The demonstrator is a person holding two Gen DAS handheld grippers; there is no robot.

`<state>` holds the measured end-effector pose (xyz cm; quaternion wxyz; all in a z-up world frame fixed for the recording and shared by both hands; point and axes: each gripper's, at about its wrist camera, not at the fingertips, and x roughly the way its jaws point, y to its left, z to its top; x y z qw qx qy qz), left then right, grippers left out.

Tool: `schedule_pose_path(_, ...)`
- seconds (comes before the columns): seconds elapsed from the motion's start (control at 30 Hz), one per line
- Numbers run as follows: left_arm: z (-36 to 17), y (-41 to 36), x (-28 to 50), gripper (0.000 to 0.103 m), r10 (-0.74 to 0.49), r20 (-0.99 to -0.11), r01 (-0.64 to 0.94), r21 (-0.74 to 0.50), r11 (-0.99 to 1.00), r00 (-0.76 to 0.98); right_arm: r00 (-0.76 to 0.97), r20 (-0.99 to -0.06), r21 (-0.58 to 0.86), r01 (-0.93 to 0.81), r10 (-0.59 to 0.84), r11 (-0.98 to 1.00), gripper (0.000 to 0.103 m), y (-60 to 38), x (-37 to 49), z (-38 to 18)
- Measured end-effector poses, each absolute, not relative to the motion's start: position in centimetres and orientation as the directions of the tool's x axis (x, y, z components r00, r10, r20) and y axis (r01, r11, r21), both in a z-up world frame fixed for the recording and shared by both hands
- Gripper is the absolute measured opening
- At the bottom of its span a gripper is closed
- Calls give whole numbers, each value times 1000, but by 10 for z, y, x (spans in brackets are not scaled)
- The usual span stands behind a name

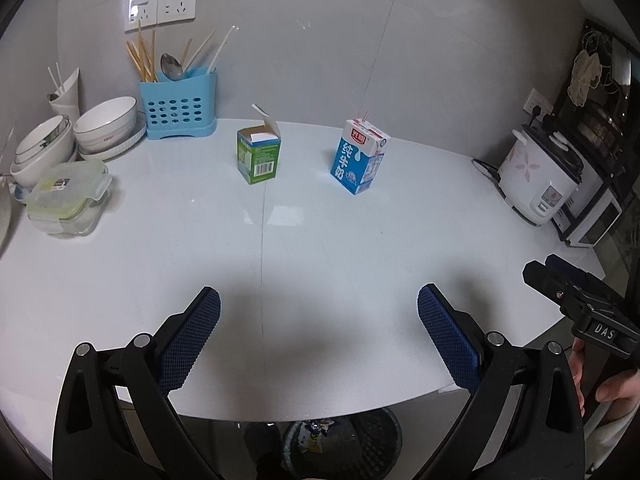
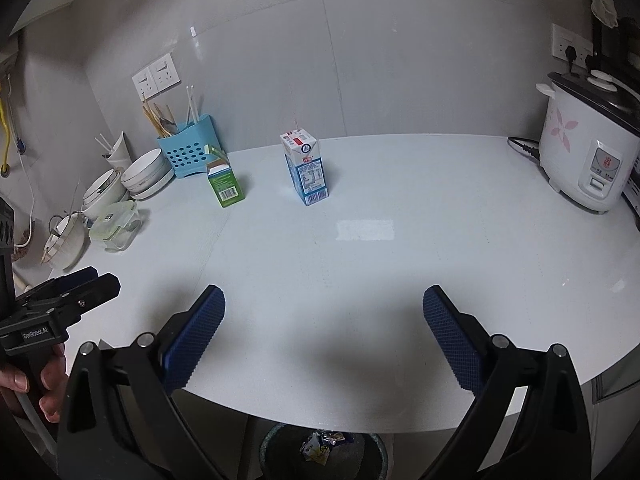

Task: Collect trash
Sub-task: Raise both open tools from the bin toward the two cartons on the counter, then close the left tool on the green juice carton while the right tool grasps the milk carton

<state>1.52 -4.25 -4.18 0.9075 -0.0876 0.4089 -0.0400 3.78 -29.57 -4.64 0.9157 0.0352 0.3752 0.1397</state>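
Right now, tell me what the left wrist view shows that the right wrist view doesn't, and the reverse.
Only the left wrist view shows the microwave beyond the rice cooker. Only the right wrist view shows the yellow cable on the left wall. Both show the green box, the milk carton, the blue cutlery holder, the bin below the counter, and both grippers, jaws open.

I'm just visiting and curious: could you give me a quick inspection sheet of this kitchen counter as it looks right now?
Surface: white countertop, bare in the middle.
Job's things: green carton, flap open; blue milk carton, both upright, apart; waste bin below the edge, wrappers inside.
Clutter: bowls, lidded container, blue cutlery holder.
Grippers: left gripper and right gripper open, holding nothing.
Cables: black cord beside rice cooker.
Surroundings: wall sockets.
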Motion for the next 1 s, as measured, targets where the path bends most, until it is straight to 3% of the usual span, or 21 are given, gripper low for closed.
schedule_pose_path(0.6,-47,-17,98,97,-196,-737,51,-215,975,647,691,-684,129,-201,234,971,95,-253,113,-37)
schedule_pose_path(1.0,-86,9,172,97,-185,-766,36,-208,978,616,661,-724,109,-172,197,979,95,-215,189,-62)
